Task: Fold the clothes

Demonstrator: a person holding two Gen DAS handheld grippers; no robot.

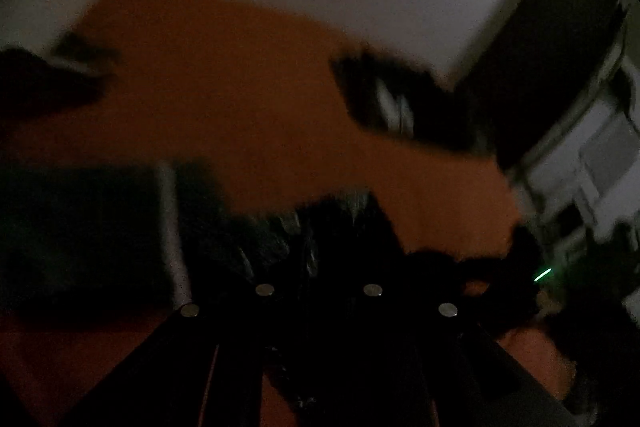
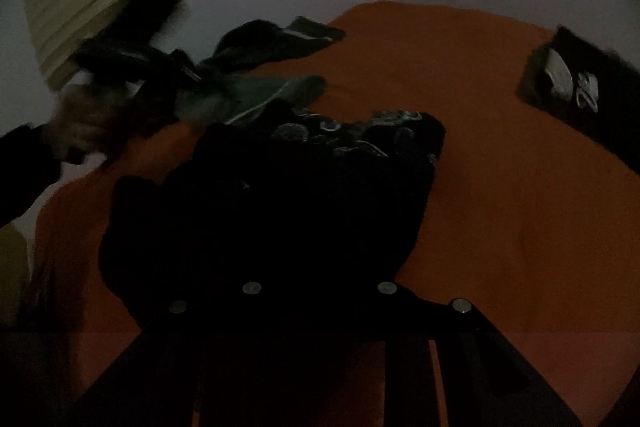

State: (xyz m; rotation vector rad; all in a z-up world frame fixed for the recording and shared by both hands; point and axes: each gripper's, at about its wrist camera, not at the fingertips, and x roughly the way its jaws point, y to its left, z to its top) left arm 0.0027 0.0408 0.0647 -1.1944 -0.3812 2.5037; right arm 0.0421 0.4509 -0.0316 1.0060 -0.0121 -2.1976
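Lying across an orange bed, a black patterned garment sat bunched at centre, its near edge running in between the right claw's fingers; grip likely, too dark to confirm. Far left in the right-wrist view, the left claw pinched a green garment, lifted off the bed. Far right, a folded black piece lay apart. Left-wrist view heavily blurred: dark cloth bunched at that claw's fingers
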